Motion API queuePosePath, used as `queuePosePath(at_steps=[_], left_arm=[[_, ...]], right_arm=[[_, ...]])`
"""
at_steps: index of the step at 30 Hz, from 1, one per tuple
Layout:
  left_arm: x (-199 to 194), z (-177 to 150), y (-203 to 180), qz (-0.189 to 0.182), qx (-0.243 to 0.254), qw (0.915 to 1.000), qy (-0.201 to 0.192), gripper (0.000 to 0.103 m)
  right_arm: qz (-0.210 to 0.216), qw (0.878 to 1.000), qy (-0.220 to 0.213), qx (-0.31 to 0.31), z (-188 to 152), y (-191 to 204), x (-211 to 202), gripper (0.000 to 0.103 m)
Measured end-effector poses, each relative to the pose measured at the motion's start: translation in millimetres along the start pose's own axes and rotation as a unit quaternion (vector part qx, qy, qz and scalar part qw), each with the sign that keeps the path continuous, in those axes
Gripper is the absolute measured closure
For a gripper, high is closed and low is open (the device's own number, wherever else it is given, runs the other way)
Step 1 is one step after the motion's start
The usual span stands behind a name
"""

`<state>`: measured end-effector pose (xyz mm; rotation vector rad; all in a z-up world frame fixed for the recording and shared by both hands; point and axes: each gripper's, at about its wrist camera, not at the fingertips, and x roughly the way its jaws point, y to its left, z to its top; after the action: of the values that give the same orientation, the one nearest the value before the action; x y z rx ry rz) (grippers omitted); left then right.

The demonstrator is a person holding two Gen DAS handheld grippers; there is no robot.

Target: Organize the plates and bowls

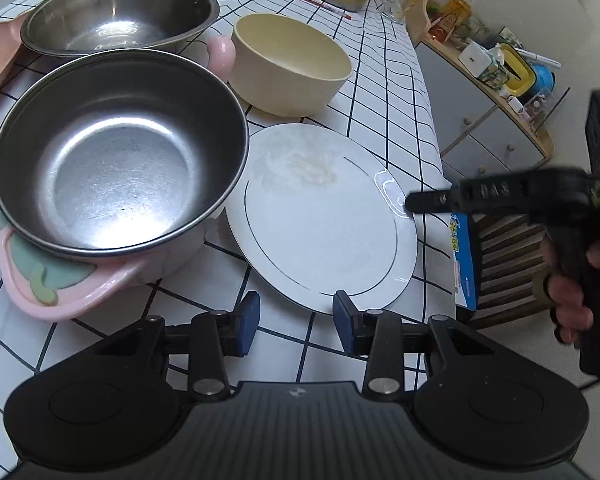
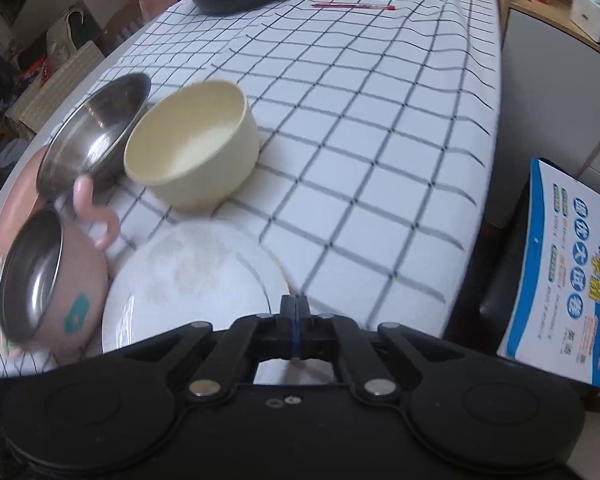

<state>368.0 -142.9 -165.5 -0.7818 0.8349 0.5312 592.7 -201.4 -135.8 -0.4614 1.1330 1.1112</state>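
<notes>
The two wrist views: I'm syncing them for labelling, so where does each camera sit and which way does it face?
Left wrist: behind the open left gripper, facing the white plate; the right gripper and hand show.
Right wrist: behind the right gripper, shut at the plate's rim, looking across the table.
Shared: plate, cream bowl, steel bowls.

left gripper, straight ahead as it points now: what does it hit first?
Probably the near rim of the white plate. The left gripper is open, and the plate's edge lies just ahead of its right pad. Height above the table is unclear, so it might pass over.
</notes>
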Motion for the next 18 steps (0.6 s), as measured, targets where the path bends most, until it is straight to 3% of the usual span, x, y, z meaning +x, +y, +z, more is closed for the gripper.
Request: queuePosePath(at_steps=[4, 7, 10, 13, 18], left_arm=[[2, 3, 2, 0.004, -0.011, 0.9999, -0.005, 0.065], [2, 2, 1, 0.01, -0.011, 0.9998, -0.009, 0.066], [2, 1, 2, 0.013, -0.01, 0.9998, -0.011, 0.066], [2, 3, 3, 0.012, -0.007, 0.9998, -0.011, 0.067], [3, 4, 3, 0.006, -0.002, 0.9999, -0.011, 0.067]], right_arm=[[0.007, 1.0, 0.0, -0.011, -13, 1, -7, 0.101], [0.002, 1.0, -0.007, -0.016, -3, -2, -6, 0.08], [0.01, 1.0, -0.005, -0.019, 11, -6, 2, 0.075], [0.016, 1.0, 0.001, -0.025, 21, -6, 13, 0.074], [0.033, 0.998, 0.021, -0.041, 28, 2, 27, 0.084]])
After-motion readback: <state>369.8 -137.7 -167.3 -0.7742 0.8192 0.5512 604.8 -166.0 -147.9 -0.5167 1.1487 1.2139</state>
